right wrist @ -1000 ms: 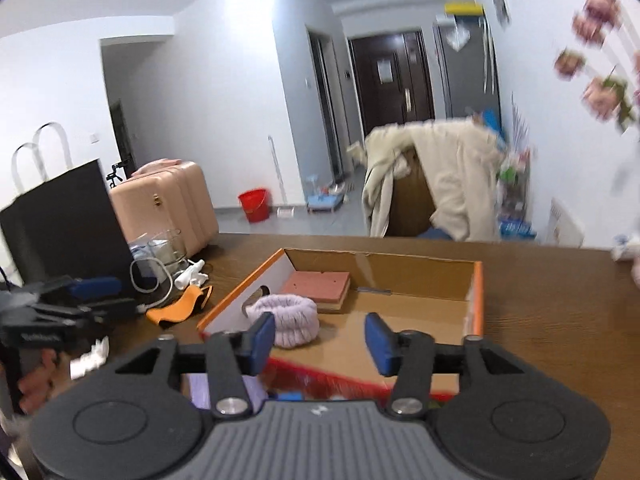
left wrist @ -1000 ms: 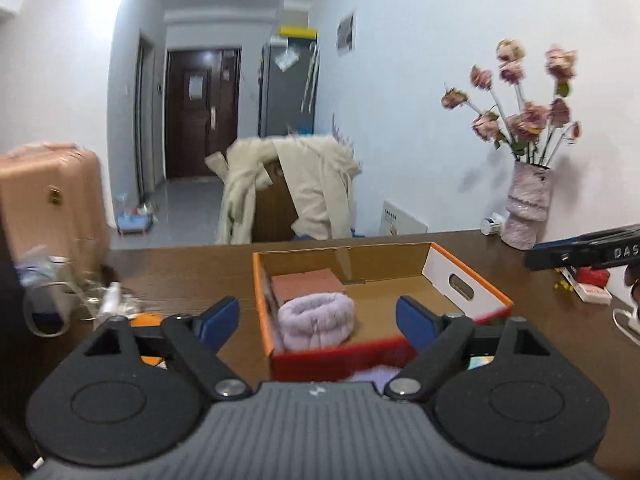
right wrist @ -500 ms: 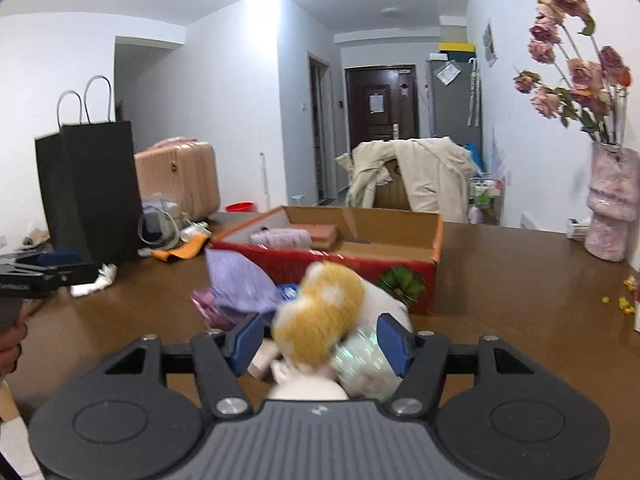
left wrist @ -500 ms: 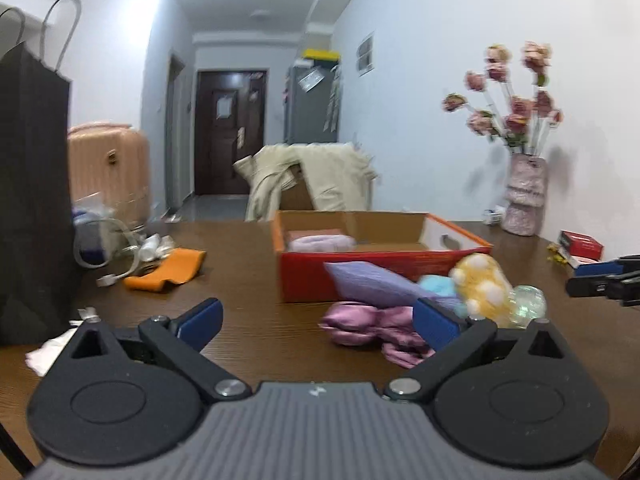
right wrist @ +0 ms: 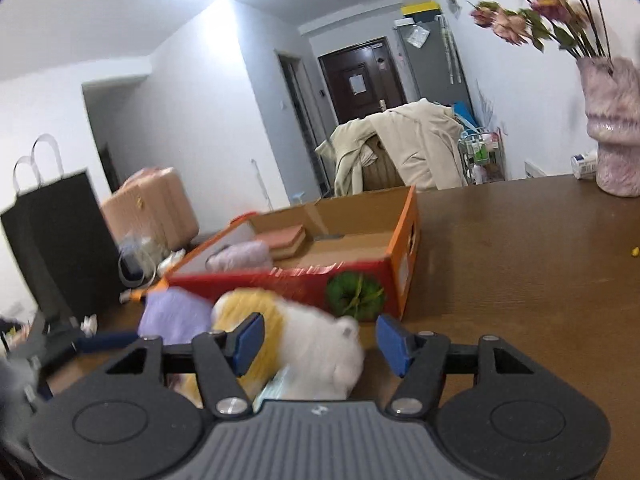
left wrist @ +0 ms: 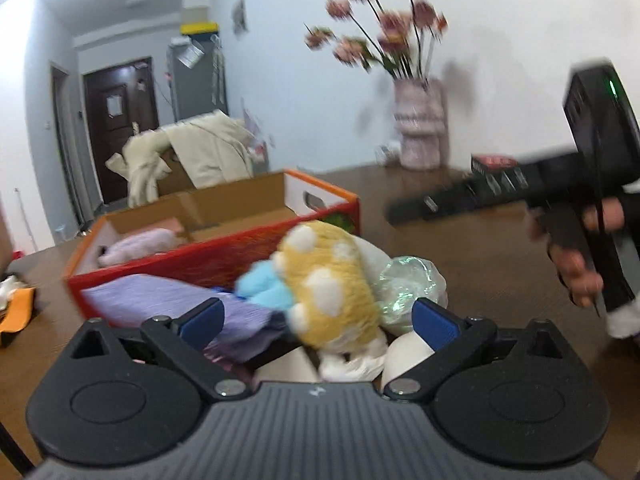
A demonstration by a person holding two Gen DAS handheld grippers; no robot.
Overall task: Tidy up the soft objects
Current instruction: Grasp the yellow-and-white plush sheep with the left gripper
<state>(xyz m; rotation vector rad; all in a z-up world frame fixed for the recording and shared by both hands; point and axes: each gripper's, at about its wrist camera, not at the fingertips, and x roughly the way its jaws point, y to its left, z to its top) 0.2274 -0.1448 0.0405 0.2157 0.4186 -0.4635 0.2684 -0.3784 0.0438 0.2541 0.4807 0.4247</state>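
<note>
The cardboard box (right wrist: pixel 404 240) holds only a fuzzy lilac band (right wrist: pixel 240 255), while the plush toy (left wrist: pixel 332 280) and purple cloth (left wrist: pixel 176 300) wait in front between both wide-open grippers (left wrist: pixel 316 316) (right wrist: pixel 318 338).

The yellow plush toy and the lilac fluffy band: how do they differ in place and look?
The yellow plush toy lies on the table outside the red box, in a pile of soft items; the lilac fluffy band lies inside the box. The toy is yellow with white spots; the band is plain lilac. Both look soft, and no hand-held gripper holds either.
</note>
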